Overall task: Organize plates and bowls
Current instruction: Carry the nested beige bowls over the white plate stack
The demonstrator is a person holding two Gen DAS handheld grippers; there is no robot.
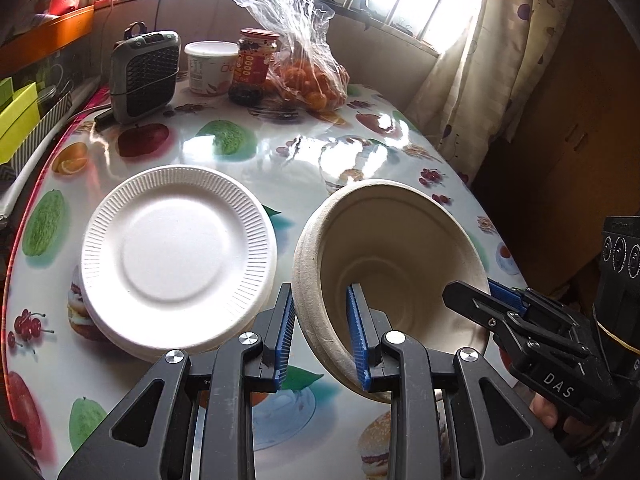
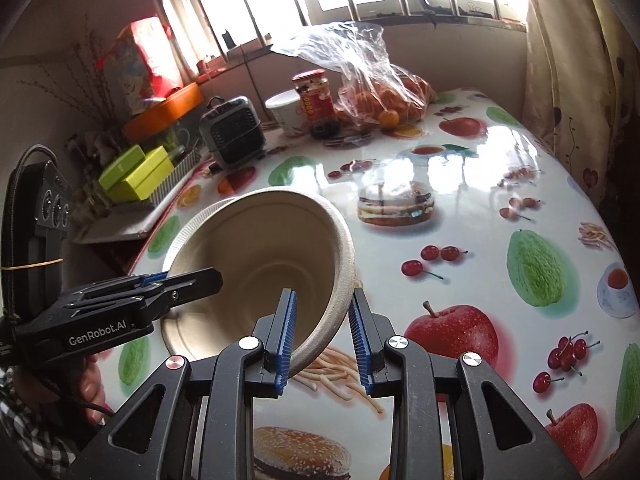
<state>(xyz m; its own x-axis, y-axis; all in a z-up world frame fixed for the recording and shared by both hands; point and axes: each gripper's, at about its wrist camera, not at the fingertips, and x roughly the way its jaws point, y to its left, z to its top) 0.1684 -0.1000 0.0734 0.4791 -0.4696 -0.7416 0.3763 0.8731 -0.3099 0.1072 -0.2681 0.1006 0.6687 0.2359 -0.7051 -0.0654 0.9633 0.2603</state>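
Note:
A beige pulp bowl [image 1: 400, 240] hangs tilted above the fruit-print table [image 1: 280, 152], held from both sides. My left gripper [image 1: 322, 332] is shut on its left rim, one blue pad inside and one outside. My right gripper [image 2: 323, 332] is shut on the opposite rim of the bowl [image 2: 272, 248] in the same way. Each wrist view shows the other gripper: the right gripper [image 1: 476, 290] and the left gripper [image 2: 188, 278]. A stack of white ribbed plates [image 1: 178, 256] lies on the table just left of the bowl, and its edge [image 2: 200, 216] peeks out behind the bowl.
At the table's far end stand a small grey heater [image 1: 144, 76], a white tub [image 1: 210, 66], a red-lidded jar [image 1: 256, 60] and a plastic bag of oranges [image 1: 308, 76]. Yellow-green boxes [image 1: 16, 120] sit off the left edge. A curtain [image 1: 480, 92] hangs at the right.

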